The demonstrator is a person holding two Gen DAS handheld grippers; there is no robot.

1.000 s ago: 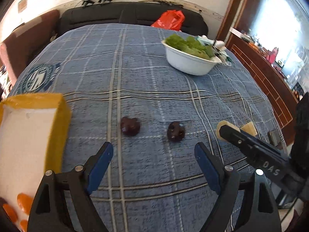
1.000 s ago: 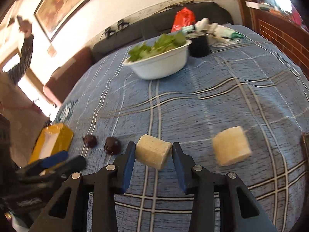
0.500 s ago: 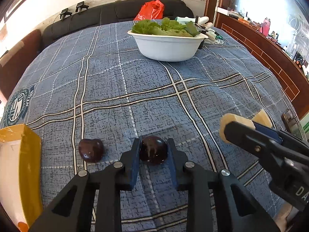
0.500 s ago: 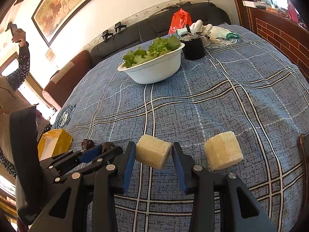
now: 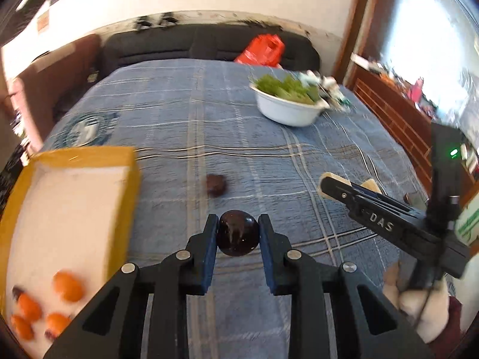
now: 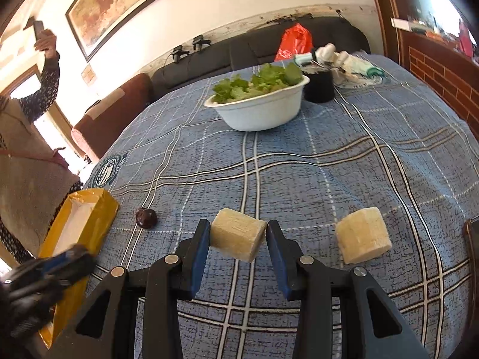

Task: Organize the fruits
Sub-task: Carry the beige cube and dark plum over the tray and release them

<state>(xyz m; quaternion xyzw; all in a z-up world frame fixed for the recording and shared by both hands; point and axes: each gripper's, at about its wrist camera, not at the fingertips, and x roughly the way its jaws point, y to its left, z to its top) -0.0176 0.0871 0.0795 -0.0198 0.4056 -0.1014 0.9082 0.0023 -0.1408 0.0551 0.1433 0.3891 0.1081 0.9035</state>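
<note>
My left gripper is shut on a dark round fruit, lifted a little above the blue plaid cloth. A second dark fruit lies on the cloth beyond it. To the left stands a yellow box with a white inside and several orange fruits in its near corner. My right gripper is shut on a pale cream chunk. A second pale chunk rests on the cloth to its right. The right gripper also shows at the right of the left wrist view.
A white bowl of green leaves stands farther back, with a black cup and white items behind it. A dark sofa with a red bag lies beyond the table. A person stands at the left edge.
My left gripper closed on the right dark fruit, then lifted it and swung left toward the yellow box. The right gripper kept its hold on the pale chunk and stayed nearly still.
</note>
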